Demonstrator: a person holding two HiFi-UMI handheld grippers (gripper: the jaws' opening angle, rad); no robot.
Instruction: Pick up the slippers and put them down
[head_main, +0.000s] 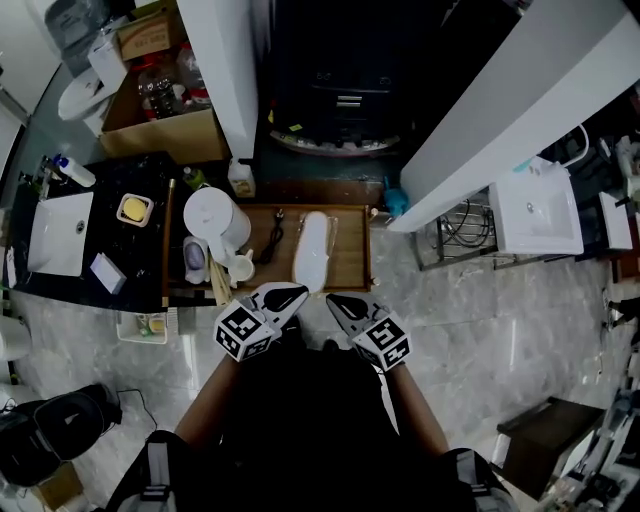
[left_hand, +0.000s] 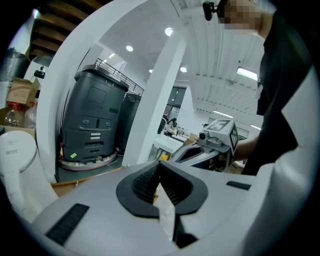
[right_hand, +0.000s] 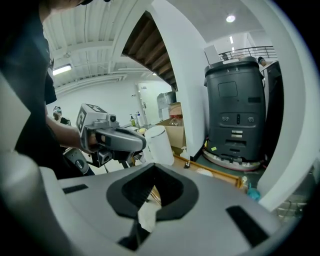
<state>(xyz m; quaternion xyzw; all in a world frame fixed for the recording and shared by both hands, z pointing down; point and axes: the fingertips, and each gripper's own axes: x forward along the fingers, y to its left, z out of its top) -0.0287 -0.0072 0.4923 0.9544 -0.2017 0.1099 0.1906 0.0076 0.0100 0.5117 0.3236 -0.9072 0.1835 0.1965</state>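
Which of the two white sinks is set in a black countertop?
The left sink in the head view; the right sink sits in a white top.

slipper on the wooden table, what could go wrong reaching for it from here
Both the left gripper and the right gripper are shut, so they could just shove the white slipper unless opened first. The white jug and a black cable lie close on its left; the left gripper could knock or snag them.
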